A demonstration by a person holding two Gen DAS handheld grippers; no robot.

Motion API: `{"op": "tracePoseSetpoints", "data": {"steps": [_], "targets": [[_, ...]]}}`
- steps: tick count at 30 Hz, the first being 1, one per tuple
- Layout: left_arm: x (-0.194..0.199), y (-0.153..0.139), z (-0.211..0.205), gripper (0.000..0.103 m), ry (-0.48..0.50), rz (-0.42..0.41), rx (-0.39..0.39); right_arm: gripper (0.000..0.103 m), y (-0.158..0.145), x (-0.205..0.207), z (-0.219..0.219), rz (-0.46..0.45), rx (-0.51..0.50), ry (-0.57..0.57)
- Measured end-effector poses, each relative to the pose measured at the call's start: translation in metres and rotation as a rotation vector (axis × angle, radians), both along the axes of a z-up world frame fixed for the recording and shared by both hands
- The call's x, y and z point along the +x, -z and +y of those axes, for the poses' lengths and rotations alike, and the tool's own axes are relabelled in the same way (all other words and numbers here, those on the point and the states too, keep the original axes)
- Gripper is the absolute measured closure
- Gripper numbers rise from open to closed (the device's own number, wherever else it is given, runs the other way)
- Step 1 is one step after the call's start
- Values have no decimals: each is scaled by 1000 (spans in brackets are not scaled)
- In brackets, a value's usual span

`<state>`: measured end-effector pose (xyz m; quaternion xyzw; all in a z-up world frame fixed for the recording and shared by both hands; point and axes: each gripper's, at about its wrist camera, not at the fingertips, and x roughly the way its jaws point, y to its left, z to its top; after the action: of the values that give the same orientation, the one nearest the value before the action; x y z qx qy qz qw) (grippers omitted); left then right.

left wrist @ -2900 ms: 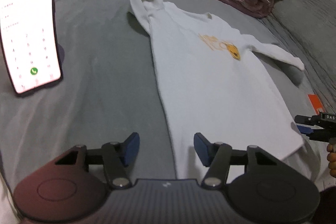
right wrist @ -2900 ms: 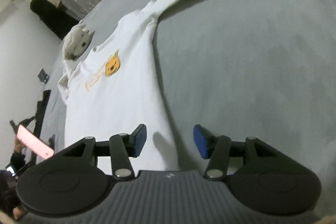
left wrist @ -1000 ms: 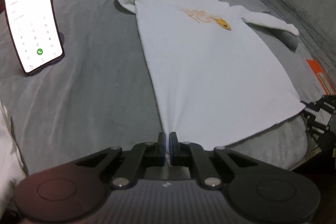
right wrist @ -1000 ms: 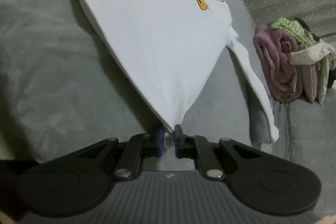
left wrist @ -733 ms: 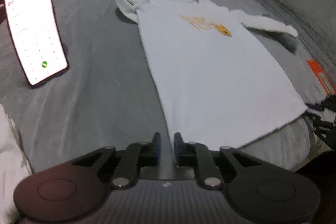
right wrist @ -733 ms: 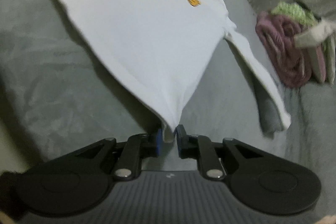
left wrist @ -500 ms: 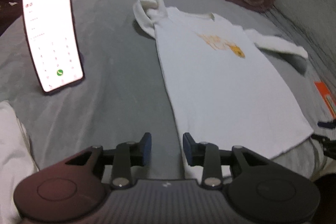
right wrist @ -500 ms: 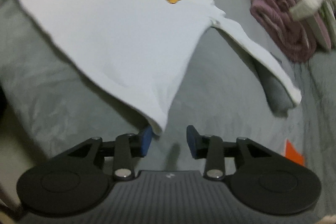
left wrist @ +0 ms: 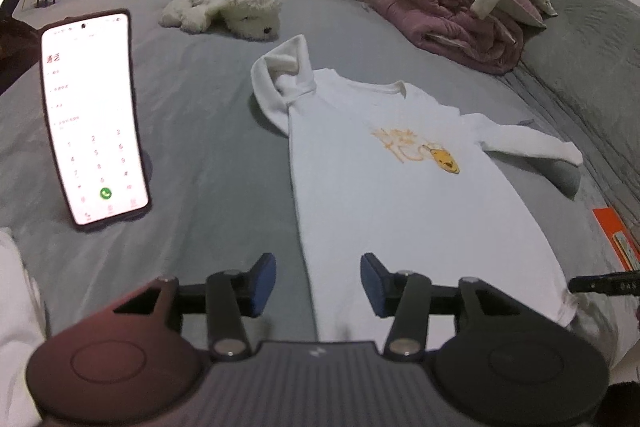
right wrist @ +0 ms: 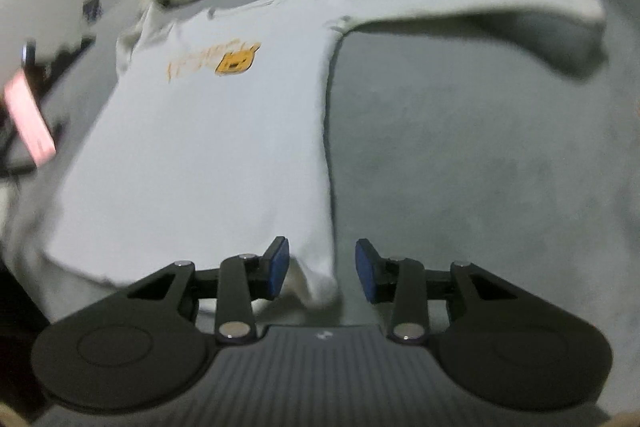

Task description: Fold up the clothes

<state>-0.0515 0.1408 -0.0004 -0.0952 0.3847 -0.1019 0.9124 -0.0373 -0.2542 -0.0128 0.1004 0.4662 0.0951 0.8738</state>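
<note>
A white shirt (left wrist: 404, 195) lies face up and spread flat across the middle of a grey bed (left wrist: 208, 131), its hem toward the near edge and its collar toward the far side, the flat start a fold calls for. The left gripper (left wrist: 318, 281) hovers over the hem's left corner with its blue pads apart and nothing between them. The right gripper (right wrist: 322, 269) hangs over the opposite hem corner, its jaws likewise open; a bit of hem shows between the pads, though none of it appears pinched. The shirt rests on the bed alone, held by neither tool.

One sleeve (left wrist: 528, 145) stretches out straight toward the bed's right side. The other sleeve (left wrist: 286, 83) is doubled back in a bunch at the shoulder, which likely needs straightening or tucking before the body can be folded neatly. The orange print (left wrist: 416, 147) on the chest faces up, so a fold from here would probably bring the sleeves in over it.

A lit phone (left wrist: 94, 119) stands propped near the left edge, well apart from the shirt. A plush toy (left wrist: 228, 9) lies near the far edge, and a pile of clothes (left wrist: 464, 3) is heaped in the far right corner, seemingly set aside to keep the working space free. An orange card (left wrist: 614, 239) lies at the right edge.

The right wrist view is blurred, so fine detail there cannot be told.
</note>
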Motion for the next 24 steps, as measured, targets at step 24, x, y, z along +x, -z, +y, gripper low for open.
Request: {"op": "tracePoseSetpoints", "data": {"steps": [24], "targets": [[49,26,-75,54,35,15,47,60,64,68,-62,81,842,212]]}}
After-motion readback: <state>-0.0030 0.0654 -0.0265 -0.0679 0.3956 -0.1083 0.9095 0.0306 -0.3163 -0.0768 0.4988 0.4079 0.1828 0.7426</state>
